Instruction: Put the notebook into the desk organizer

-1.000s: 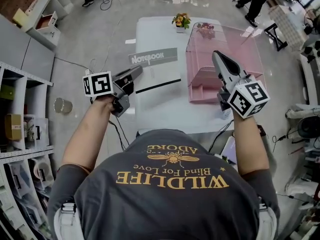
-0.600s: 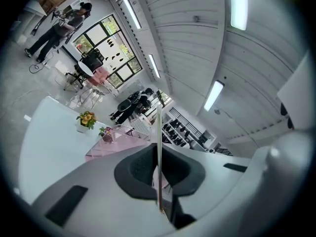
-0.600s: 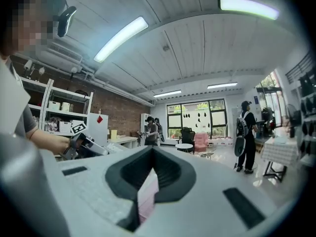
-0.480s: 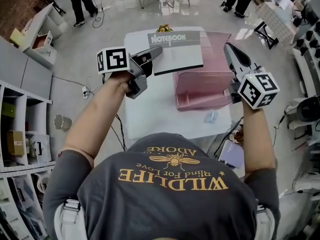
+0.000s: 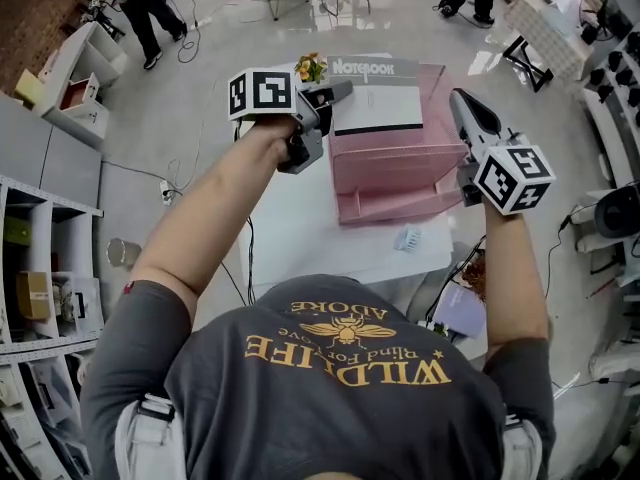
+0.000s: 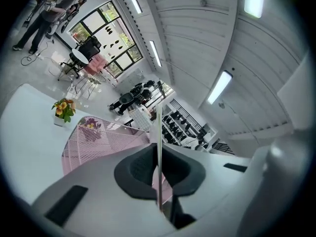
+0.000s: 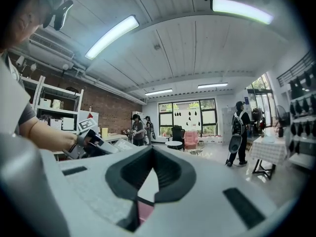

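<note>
Holding the notebook by its left edge, the left gripper is shown at about 11 o'clock in the head view, with its jaws clamped shut on the cover. In the left gripper view the notebook is seen edge-on, as a thin pale line pinched between the dark pads. The notebook is held in the air over the far part of the pink mesh desk organizer, which stands on the white table at about 1 o'clock. It is not yet inside. A small flower pot is set just beyond the left gripper, at 12 o'clock.

The right gripper is held at 2 o'clock, just beside the organizer's right wall. Its jaws are closed and nothing is between them.

For this step, the notebook would best be kept upright and squared with the organizer's walls, so that its lower edge is guided cleanly into a compartment and not caught on the mesh rim. The light organizer may need to be steadied by the right gripper. The grip is probably best kept until the notebook is felt to rest on the bottom.
</note>
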Action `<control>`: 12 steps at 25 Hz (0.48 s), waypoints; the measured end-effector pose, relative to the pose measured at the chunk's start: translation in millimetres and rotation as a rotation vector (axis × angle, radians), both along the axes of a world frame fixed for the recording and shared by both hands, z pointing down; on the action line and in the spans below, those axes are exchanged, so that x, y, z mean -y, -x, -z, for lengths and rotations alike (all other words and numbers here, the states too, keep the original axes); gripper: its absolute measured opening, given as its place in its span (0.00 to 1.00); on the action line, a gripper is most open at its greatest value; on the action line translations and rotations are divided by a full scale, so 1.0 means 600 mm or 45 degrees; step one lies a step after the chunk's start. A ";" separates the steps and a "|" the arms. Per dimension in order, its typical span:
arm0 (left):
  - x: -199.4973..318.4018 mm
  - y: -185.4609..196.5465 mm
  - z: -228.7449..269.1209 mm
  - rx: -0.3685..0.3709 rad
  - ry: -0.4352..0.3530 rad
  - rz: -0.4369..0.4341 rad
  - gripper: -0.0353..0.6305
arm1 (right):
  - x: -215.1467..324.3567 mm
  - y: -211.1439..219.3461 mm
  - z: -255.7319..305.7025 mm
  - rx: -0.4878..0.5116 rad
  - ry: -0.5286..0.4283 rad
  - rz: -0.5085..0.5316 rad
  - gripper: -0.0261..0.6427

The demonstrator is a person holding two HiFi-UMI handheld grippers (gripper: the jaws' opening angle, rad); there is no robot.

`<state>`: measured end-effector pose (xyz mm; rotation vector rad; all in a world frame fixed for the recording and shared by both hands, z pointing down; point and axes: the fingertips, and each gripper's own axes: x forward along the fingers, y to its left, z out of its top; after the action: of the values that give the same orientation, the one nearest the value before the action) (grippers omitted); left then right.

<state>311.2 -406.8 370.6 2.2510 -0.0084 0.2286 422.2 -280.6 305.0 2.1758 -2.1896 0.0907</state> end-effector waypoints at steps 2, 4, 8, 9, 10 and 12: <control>-0.007 -0.022 -0.012 0.021 0.009 -0.013 0.06 | -0.008 -0.011 -0.004 0.003 0.001 -0.009 0.04; -0.012 -0.042 -0.025 0.039 0.035 -0.023 0.06 | -0.016 -0.022 -0.006 0.006 0.002 -0.018 0.04; -0.017 -0.076 -0.052 0.082 0.083 -0.039 0.06 | -0.029 -0.043 -0.012 0.006 0.003 -0.033 0.04; -0.017 -0.084 -0.060 0.097 0.085 -0.041 0.06 | -0.033 -0.048 -0.014 0.006 0.003 -0.038 0.04; -0.016 -0.091 -0.068 0.114 0.082 -0.043 0.06 | -0.036 -0.054 -0.016 0.006 0.003 -0.043 0.04; -0.012 -0.103 -0.083 0.162 0.050 -0.037 0.06 | -0.042 -0.064 -0.018 0.007 0.005 -0.051 0.04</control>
<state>373.2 -399.7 420.6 2.1954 -0.0386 0.3838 460.5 -255.4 315.8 2.2201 -2.1477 0.1026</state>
